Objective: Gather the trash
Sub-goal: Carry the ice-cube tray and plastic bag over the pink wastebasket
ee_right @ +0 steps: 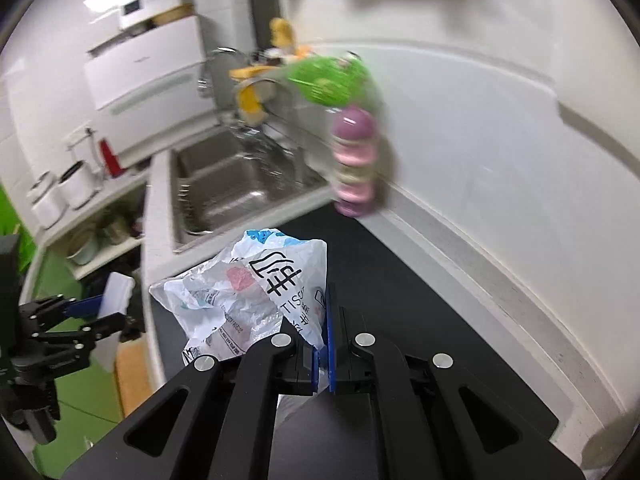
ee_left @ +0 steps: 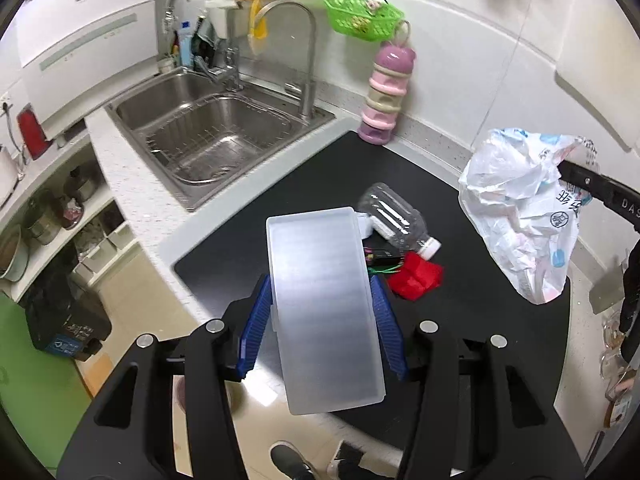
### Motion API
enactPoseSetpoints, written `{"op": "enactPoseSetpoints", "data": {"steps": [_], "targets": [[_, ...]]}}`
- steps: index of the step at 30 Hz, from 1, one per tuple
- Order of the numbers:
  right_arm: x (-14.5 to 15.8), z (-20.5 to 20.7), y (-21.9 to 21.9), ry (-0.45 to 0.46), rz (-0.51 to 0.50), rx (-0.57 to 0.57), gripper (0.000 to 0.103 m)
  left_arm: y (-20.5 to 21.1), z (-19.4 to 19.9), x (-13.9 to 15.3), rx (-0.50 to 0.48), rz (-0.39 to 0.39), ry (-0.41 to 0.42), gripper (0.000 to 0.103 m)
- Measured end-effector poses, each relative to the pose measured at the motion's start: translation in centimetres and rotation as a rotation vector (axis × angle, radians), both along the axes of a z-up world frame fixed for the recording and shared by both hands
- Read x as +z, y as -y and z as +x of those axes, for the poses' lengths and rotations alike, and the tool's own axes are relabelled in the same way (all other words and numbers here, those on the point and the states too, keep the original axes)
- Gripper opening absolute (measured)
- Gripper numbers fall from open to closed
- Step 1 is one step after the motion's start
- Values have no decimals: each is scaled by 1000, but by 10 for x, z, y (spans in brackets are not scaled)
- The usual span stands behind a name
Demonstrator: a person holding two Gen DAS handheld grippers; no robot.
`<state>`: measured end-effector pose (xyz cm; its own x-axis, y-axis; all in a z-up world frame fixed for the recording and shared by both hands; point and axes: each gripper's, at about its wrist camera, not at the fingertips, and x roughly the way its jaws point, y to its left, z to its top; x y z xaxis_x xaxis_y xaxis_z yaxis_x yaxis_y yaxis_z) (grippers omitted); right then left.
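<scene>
while the left gripper (ee_left: 320, 300) clamps a translucent box (ee_left: 320, 304) and the right gripper (ee_right: 326, 320) pinches shut on the plastic bag (ee_right: 248, 292), bottle (ee_left: 394, 220) and red scrap (ee_left: 416, 276) remain at one o'clock, uncollected.

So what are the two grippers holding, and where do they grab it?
The left gripper pinches a frosted plastic box by its long sides. The right gripper is shut on an edge of the crumpled white plastic bag.

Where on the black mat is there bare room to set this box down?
Bare mat lies between the pink stacked container and the bottle, and along the sink-side edge. The middle is crowded: bottle, red wrapper, dark packet.
</scene>
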<state>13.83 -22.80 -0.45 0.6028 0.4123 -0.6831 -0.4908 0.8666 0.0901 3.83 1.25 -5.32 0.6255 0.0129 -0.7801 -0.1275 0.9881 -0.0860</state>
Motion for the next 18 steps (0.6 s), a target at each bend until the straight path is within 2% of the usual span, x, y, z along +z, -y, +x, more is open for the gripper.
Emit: {"op": "enactPoseSetpoints", "data": {"steps": [9,13,18], "targets": [[7,-40,-91,22,19,182,2,-72,-73,18,131,27,29,51],[-4,-61,-141,3,10,273,2,-107,-106,14,206,24,27,51],[-32,-87,-208,-30,-28,377,2,-152,-149,-5,294,-4,17,51]]}}
